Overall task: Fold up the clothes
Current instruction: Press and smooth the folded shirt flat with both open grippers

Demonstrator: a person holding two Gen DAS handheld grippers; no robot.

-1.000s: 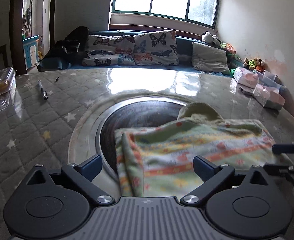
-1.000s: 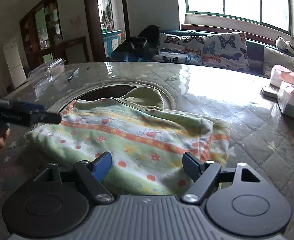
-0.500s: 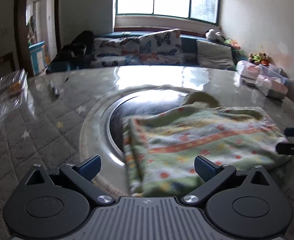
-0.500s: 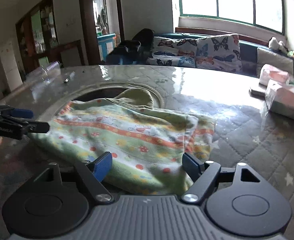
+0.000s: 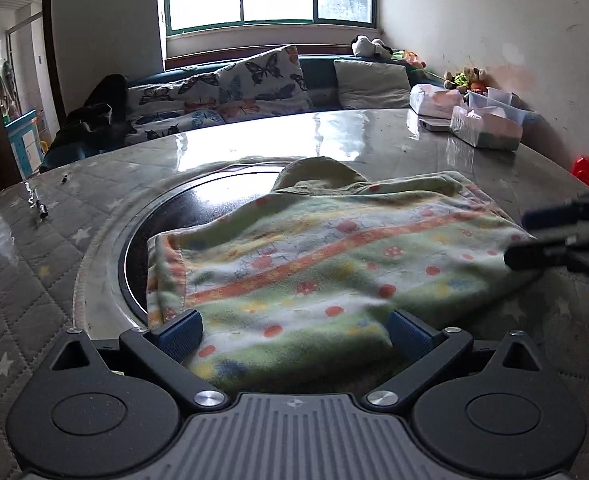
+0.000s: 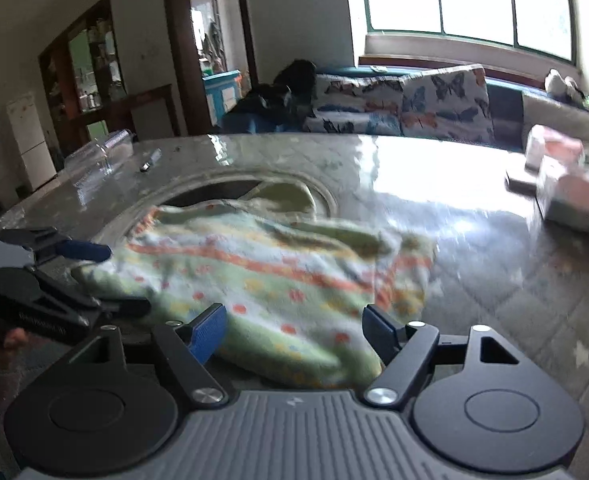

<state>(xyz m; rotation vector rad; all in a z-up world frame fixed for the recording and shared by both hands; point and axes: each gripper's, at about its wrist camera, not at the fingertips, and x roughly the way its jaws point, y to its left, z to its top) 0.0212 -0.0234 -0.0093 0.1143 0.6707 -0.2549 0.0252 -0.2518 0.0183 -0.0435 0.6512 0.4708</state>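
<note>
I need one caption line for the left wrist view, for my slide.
Open left gripper at the near edge of a patterned fleece garment on a quilted table.

text: none legible | left gripper (image 6: 106, 276) side: white lettering (too blurred to read); labels elsewhere: none

I hold my left tool (image 5: 294, 334) and my right tool (image 6: 294, 332) low and level, each with its two blue-padded fingers spread wide apart and nothing gripped, the two tools angled toward each other.
</note>
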